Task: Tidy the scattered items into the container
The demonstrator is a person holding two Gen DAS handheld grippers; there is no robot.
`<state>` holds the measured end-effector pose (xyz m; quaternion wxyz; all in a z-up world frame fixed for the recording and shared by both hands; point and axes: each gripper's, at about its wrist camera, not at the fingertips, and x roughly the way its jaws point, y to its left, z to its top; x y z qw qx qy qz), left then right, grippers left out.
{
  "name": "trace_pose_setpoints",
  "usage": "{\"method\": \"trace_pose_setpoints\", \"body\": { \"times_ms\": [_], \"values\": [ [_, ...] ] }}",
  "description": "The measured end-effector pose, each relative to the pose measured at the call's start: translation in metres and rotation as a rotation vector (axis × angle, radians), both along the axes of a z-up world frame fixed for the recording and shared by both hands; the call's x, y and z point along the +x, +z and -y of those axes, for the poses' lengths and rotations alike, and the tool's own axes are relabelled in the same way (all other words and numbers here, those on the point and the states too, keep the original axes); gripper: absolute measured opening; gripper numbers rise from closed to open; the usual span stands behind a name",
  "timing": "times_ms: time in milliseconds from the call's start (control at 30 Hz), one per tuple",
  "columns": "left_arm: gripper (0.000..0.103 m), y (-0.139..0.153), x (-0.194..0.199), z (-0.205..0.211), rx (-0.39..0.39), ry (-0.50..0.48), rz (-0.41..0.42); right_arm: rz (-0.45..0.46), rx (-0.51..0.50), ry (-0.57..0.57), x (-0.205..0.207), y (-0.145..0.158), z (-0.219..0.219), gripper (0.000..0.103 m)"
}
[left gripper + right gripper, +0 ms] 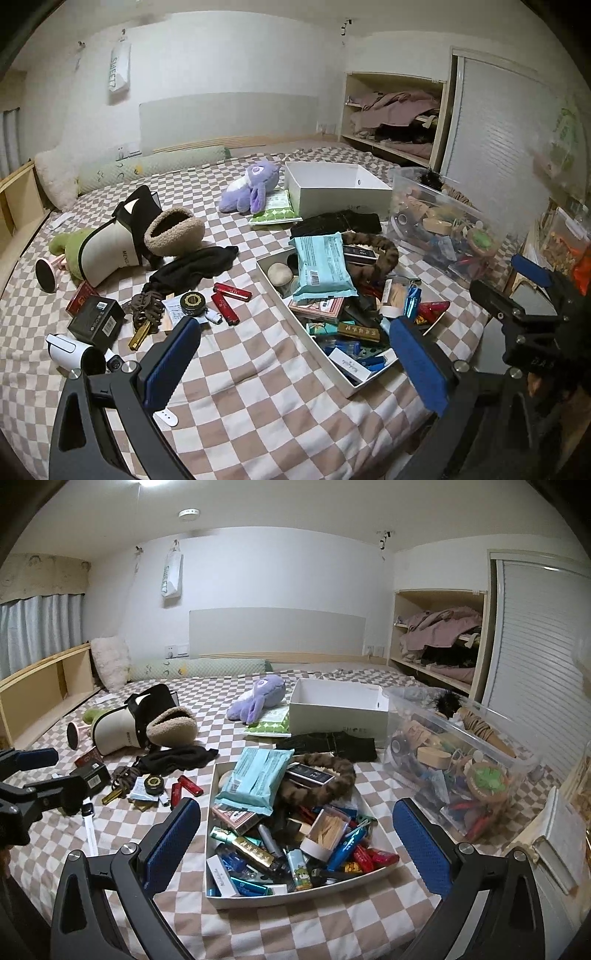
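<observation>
Checkered bedding (258,930) covers the bed that carries everything. Centre frame, the white container (218,849) is already heaped, a teal wipes pack (255,775) riding on top. Scattered items remain on the bed at left of frame: two red lighters (227,301), a round black tin (192,303) and a black box (96,323). Left tool (291,363) and right tool (295,843) both stand spread wide and empty above the bed. Risk, as judged: further additions may slide off the overfull heap; small lighters may slip from the pads.
</observation>
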<state>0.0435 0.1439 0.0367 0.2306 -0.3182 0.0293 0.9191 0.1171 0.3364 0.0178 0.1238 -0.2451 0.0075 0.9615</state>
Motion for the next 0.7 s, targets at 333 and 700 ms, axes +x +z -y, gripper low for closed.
{"method": "trace_pose_setpoints", "body": {
  "times_ms": [333, 700],
  "values": [
    [0.103, 0.0016, 0.0004, 0.0043, 0.006, -0.004, -0.004, 0.006, 0.017, -0.003, -0.0005, -0.001, 0.0028, 0.103],
    [0.103, 0.0007, 0.0014, 0.0023, -0.004, 0.005, -0.014, 0.009, 0.016, -0.016, -0.0003, -0.0015, 0.0015, 0.103]
  ]
}}
